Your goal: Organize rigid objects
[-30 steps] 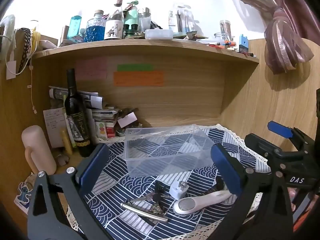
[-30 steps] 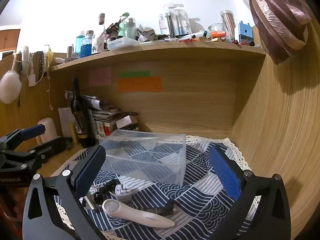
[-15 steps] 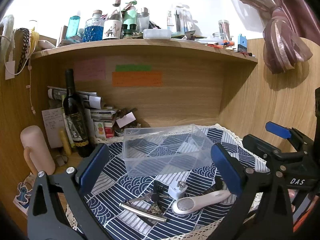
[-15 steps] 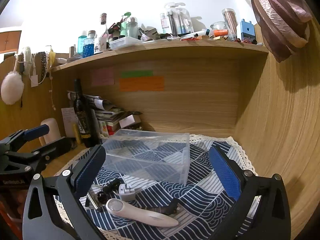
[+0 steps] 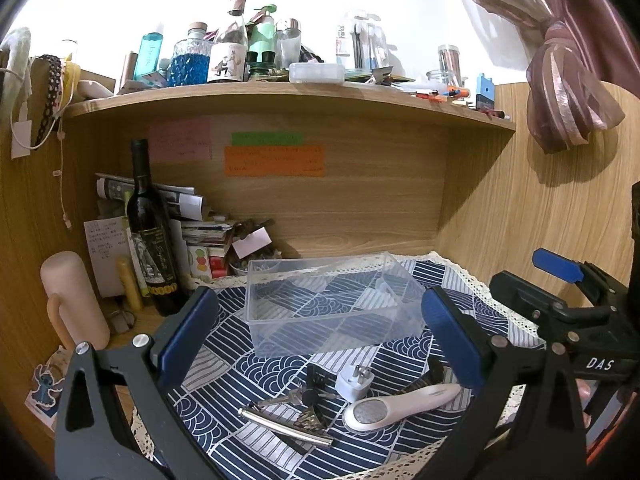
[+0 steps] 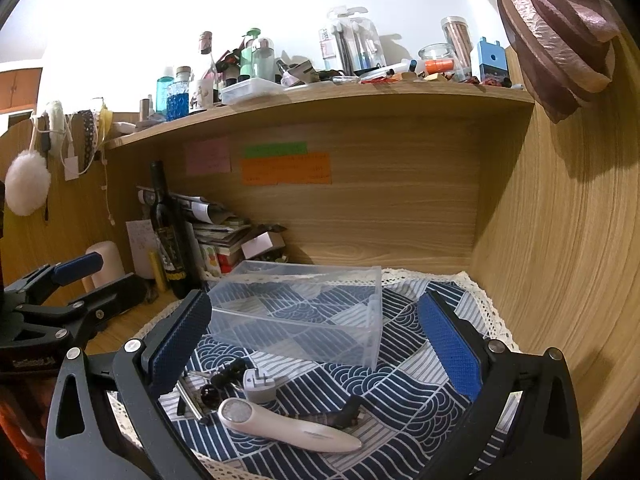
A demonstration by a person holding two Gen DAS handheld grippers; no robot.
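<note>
A clear plastic box (image 5: 332,304) stands empty on the blue patterned cloth (image 5: 472,300); it also shows in the right wrist view (image 6: 296,312). In front of it lie a white handheld device (image 5: 396,402) (image 6: 288,426), a white plug adapter (image 5: 356,382) (image 6: 258,386), keys (image 5: 294,398), a metal bar (image 5: 284,426) and a dark clip (image 6: 336,414). My left gripper (image 5: 320,336) is open and empty above these items. My right gripper (image 6: 316,340) is open and empty, to the right of the left one.
A dark wine bottle (image 5: 150,236), stacked papers and boxes (image 5: 200,236) and a pink cylinder (image 5: 74,300) stand at the back left. A shelf (image 5: 280,94) crowded with bottles runs overhead. A wooden wall (image 6: 568,260) closes the right side.
Both grippers have drifted slightly; the right view has lifted a little and moved nearer the box. Nothing on the cloth has moved.
</note>
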